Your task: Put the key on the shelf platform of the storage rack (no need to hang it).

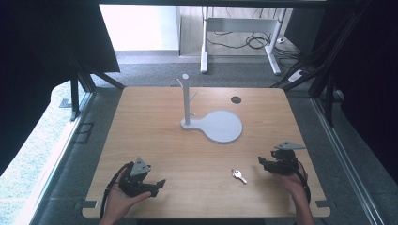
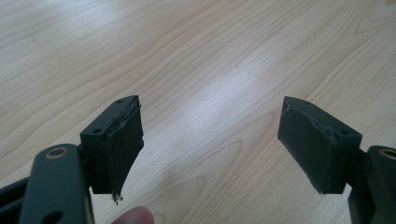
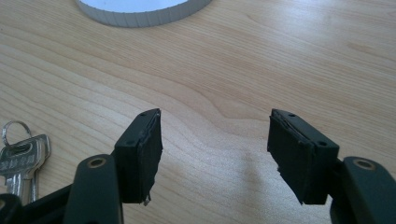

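Low in the frame, the key (image 1: 239, 176) lies on the table (image 1: 155, 140), not picked up; right gripper (image 1: 262, 161) nearby and left gripper (image 1: 159, 184) are wide open, holding nothing.

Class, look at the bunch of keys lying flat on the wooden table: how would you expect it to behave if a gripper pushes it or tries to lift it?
The keys look like thin metal, so probably stiff and light. Lying flat on the smooth table, they would likely slide rather than roll, and be awkward to pinch. Joined by a ring, they would probably dangle loosely once lifted.
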The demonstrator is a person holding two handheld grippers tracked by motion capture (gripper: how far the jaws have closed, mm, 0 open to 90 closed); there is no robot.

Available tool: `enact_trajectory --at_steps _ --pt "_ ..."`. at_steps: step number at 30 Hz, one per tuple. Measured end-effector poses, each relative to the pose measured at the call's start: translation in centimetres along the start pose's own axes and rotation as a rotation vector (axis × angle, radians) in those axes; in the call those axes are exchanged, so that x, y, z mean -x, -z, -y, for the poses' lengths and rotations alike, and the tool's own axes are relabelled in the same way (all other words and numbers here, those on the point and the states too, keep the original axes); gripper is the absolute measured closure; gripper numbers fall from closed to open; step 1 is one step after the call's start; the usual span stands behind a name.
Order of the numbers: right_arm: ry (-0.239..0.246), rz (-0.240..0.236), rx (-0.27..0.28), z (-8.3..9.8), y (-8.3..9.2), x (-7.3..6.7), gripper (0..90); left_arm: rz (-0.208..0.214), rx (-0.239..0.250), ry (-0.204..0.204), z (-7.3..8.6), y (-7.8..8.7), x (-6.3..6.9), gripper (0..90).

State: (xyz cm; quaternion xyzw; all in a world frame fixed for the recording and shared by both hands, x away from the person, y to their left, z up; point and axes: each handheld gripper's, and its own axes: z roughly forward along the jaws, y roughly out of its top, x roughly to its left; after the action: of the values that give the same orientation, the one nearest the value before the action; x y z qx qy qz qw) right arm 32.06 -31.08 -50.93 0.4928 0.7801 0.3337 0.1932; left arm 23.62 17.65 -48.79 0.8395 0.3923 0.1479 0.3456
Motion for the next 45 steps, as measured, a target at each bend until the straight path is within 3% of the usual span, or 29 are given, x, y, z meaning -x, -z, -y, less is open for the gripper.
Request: enact_trajectory --at_steps 7,19,24,35,45 --pt "0.032 -0.037 -0.045 -0.8 0.2 0.1 39.0 0.011 -0.011 -0.034 -0.4 -0.3 1.0 22.4" --pt "0.103 -0.048 -0.168 -3.5 1.9 -0.3 39.9 0.008 0.002 -0.013 -0.2 0.0 0.6 22.6" --pt "0.112 -0.070 -0.195 -4.4 2.1 -0.5 40.6 0.014 0.003 -0.008 -0.1 -0.1 0.4 22.6" --pt "0.183 -0.086 -0.256 -6.3 2.2 -1.7 40.8 0.015 -0.003 0.003 0.0 -0.2 0.2 22.6" --pt "0.220 -0.072 -0.300 -7.7 2.1 -2.9 41.8 0.017 0.001 0.003 0.0 -0.1 0.1 22.6"
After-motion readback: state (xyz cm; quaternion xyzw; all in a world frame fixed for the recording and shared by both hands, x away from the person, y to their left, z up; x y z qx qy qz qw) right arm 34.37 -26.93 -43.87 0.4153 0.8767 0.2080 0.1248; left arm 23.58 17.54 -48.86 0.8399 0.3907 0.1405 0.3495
